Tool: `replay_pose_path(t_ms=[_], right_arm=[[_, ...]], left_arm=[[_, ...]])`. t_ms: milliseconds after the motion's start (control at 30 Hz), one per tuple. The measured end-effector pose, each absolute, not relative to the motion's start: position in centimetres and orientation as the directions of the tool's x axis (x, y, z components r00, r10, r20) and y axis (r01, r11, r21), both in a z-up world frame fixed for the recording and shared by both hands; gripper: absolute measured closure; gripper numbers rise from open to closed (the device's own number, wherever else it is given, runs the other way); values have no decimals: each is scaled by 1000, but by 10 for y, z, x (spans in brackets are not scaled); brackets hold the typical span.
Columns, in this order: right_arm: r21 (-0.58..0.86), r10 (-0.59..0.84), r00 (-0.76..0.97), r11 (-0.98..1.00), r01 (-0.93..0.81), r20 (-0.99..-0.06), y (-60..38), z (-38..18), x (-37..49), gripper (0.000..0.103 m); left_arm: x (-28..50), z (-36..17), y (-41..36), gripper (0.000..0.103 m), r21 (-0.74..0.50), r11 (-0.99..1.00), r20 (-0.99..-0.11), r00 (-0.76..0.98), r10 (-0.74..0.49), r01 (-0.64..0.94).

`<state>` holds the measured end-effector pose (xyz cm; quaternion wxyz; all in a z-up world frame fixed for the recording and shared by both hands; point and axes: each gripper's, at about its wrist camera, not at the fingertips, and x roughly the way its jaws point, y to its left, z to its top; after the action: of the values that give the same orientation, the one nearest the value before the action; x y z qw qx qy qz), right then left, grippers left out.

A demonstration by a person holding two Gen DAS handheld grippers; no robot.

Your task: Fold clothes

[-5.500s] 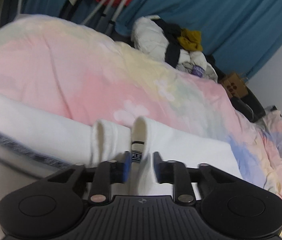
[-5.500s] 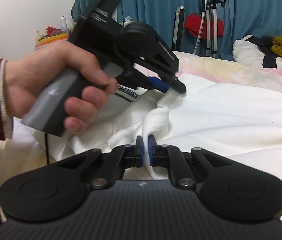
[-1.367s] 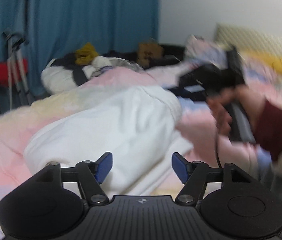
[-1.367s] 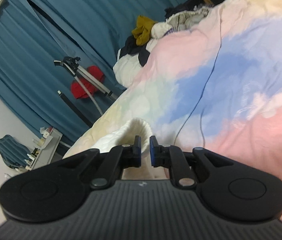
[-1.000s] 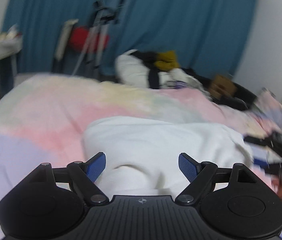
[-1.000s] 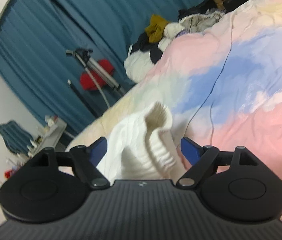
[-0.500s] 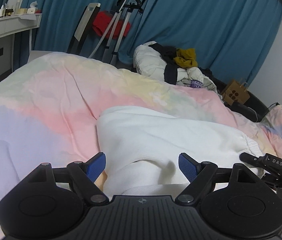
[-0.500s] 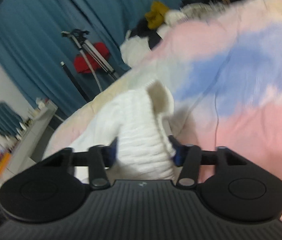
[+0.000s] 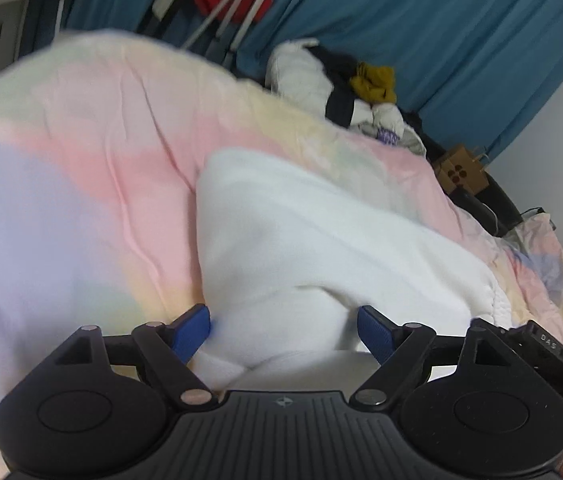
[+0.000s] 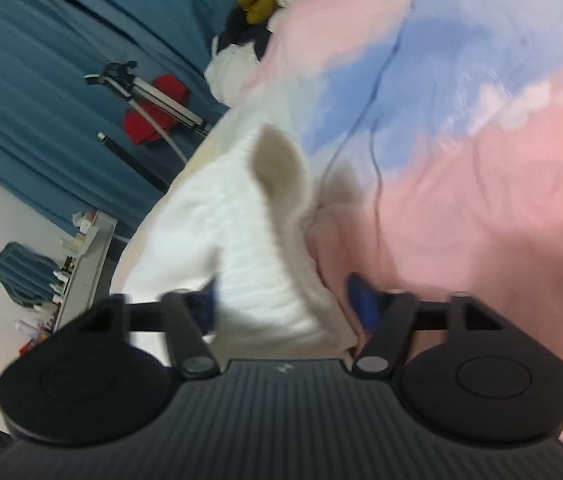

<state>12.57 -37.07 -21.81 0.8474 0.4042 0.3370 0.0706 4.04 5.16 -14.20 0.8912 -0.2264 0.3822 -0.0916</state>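
With both sets of tongs spread wide, the white garment [image 9: 321, 240] lies on the pastel duvet [image 9: 81, 168], its long axis running from one tool to the other. A bulge sits between the left gripper [image 9: 283, 330] pads, while its ribbed cuff [image 10: 265, 272] fills the right gripper [image 10: 285, 300] mouth, so each looks placed to pinch its own end.

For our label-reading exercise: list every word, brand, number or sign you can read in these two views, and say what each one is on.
"DAS" – white letters on the black right tool, seen at the lower right edge of the left wrist view.
Purple print on the clothes pile: too blurred to read.
Small round emblem on the left tool: a symbol, no text.
Right wrist view: nothing readable.
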Motion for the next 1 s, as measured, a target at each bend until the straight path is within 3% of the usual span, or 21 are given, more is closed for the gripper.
replay_pose_path(t_ms=[200,500,667,733,967,1000], right_arm=[[777,518,695,623,93,-499,-357,-236,146,17],[723,521,694,691,-2,-497,-341,-219,147,11],[769,589,742,620,-159,-321,-341,-187,133,12],[762,602,742,617,-198,-295,-339,-181,131,12],[739,527,700,674,1,-481,-335,-221,154,13],[731,518,692,683,19,-502,-333,-227,158,17]], left_arm=[[45,-156,60,14,-499,866,-646,684,-339,-42],[47,-161,68,12,-515,855,-651,680,-337,-69],[52,-163,75,12,-558,823,-642,683,-348,-105],[54,-166,78,12,-573,811,-640,681,-356,-114],[65,-173,67,12,-555,828,-645,667,-373,-74],[65,-174,65,13,-547,834,-645,670,-366,-72]])
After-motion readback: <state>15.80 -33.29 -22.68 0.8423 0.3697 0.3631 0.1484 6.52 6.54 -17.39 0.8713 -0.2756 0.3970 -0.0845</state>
